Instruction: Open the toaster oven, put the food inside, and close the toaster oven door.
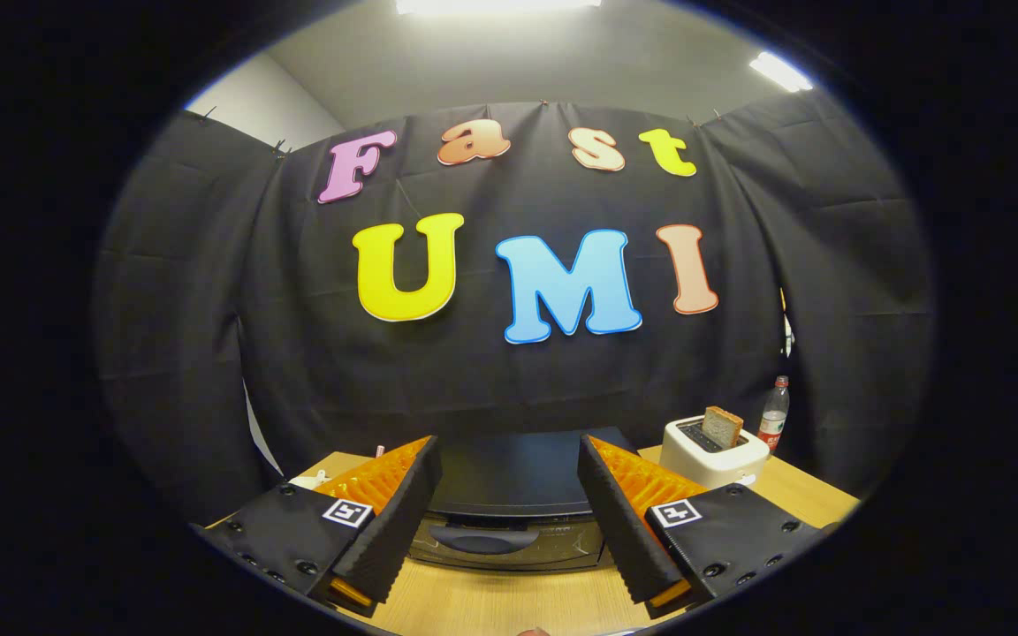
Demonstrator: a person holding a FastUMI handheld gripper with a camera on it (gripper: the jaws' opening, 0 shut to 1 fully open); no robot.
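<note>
A dark toaster oven point(509, 495) stands on the wooden table point(491, 605), straight ahead of me and seen from above its top. Its door is closed, and the door handle point(484, 539) shows between my two fingers. My gripper point(509, 468) is open and holds nothing, its fingers point(398, 517) spread to either side of the oven's front. I hover above the table a short way in front of the oven. A slice of toast point(722, 427) sticks up out of a white pop-up toaster point(712, 455) beyond my right finger.
A plastic bottle with a red label point(773, 415) stands just behind the white toaster, near the table's right edge. A small white object point(307, 481) peeks out beyond my left finger. The black cloth wall hangs right behind the table.
</note>
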